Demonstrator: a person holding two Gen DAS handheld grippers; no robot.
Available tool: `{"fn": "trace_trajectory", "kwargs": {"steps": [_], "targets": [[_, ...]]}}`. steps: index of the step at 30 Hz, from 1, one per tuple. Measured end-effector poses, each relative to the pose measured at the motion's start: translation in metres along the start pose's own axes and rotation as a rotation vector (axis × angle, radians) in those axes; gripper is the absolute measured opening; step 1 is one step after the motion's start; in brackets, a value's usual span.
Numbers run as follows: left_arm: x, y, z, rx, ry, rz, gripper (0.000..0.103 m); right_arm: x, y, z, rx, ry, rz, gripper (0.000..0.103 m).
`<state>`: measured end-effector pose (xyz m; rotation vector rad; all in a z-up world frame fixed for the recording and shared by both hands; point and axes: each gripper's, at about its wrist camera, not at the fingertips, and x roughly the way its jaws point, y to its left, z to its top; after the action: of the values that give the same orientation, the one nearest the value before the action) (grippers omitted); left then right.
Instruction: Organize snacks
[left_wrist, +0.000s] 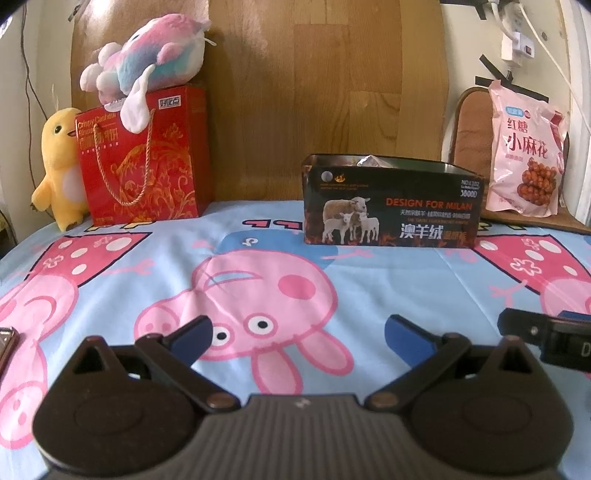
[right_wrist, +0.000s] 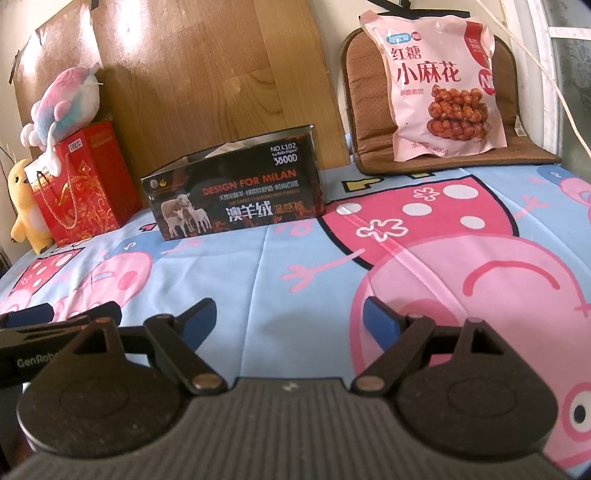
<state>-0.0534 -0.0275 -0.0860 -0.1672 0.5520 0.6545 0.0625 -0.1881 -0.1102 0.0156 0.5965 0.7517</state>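
A pink snack bag (left_wrist: 524, 151) (right_wrist: 445, 85) with twisted dough sticks pictured leans upright on a brown cushion (right_wrist: 369, 110) at the back right. A black open-topped box (left_wrist: 391, 201) (right_wrist: 236, 192) with sheep on its side stands at the back middle, with something silvery just showing inside. My left gripper (left_wrist: 297, 338) is open and empty, low over the cartoon-pig sheet (left_wrist: 258, 280), well short of the box. My right gripper (right_wrist: 290, 319) is open and empty too, to the right of the left one and well in front of the bag.
A red gift bag (left_wrist: 144, 158) (right_wrist: 83, 188) stands at the back left with a pastel plush toy (left_wrist: 147, 59) on top and a yellow plush chick (left_wrist: 61, 162) beside it. A wooden board (left_wrist: 314, 74) lines the back. Cables and a power strip (left_wrist: 517, 37) hang at the right.
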Motion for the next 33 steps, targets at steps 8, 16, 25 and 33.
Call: {"fn": "trace_trajectory", "kwargs": {"steps": [8, 16, 25, 33], "targets": [[-0.0014, 0.0013, -0.0008, -0.008, -0.004, 0.001, 0.103, -0.0039, 0.0006, -0.0007, -0.003, -0.032, 0.010, 0.089], [-0.0015, 0.0027, -0.0004, -0.019, -0.002, -0.002, 0.103, -0.0044, -0.0020, -0.0001, -0.004, -0.035, 0.018, 0.089], [-0.0016, 0.0027, -0.0004, -0.018, 0.001, -0.003, 0.103, -0.0046, -0.0035, -0.0001, 0.001, -0.036, 0.031, 0.089], [-0.0015, 0.0014, -0.0007, -0.010, -0.001, -0.002, 0.103, -0.0049, -0.0031, -0.0001, 0.000, -0.035, 0.033, 0.089]]}}
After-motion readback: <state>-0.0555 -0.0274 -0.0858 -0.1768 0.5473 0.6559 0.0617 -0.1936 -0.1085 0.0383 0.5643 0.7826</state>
